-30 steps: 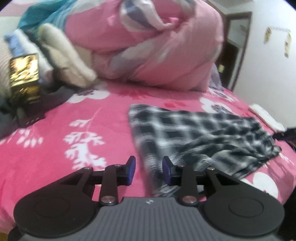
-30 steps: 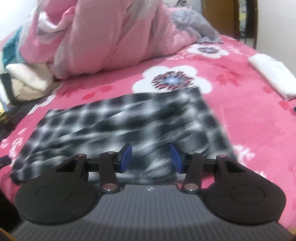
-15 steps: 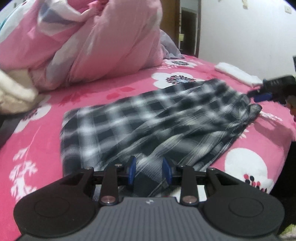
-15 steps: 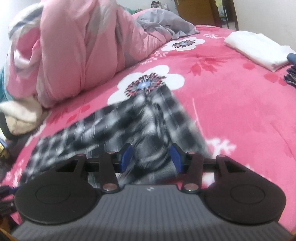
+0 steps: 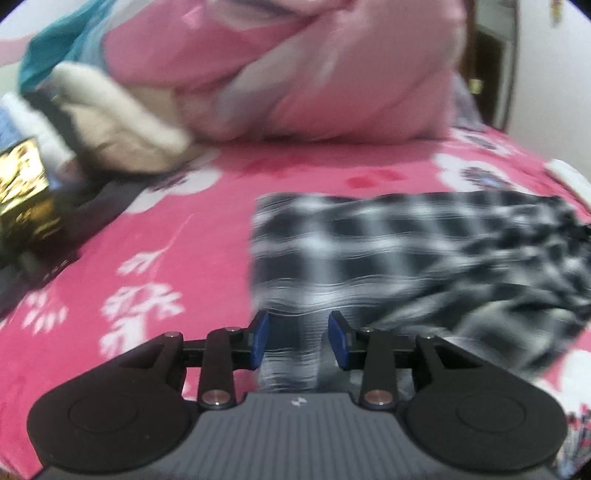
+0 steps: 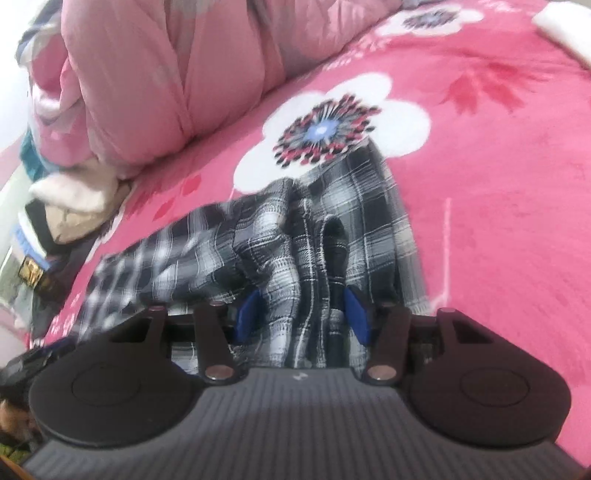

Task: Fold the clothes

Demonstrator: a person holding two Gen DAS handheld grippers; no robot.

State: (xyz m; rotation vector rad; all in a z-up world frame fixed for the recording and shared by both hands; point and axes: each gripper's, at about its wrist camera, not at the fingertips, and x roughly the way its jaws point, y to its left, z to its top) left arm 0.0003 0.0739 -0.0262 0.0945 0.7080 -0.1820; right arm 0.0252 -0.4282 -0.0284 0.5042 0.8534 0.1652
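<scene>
You have one plaid garment (image 5: pixel 424 254) to fold, lying spread on the pink floral bed (image 5: pixel 177 236), in front of the heaped pink quilt (image 5: pixel 295 74); it is thin woven cloth, so judge it light, limp and apt to slide and bunch rather than hold a crease; take it at the corners or along a hem, not mid-panel, and keep both ends level as you carry them over. Your left gripper (image 5: pixel 298 339) sits at the near left corner, jaws part-way apart and opening, cloth seen between the pads but not pinched. Your right gripper (image 6: pixel 301 315) is at the other end, jaws opening around a bunched ridge of plaid (image 6: pixel 314 240); whether the pads press it I cannot tell for certain. Count: one garment, two grippers, one folded white item (image 6: pixel 565 29) near the far edge.
</scene>
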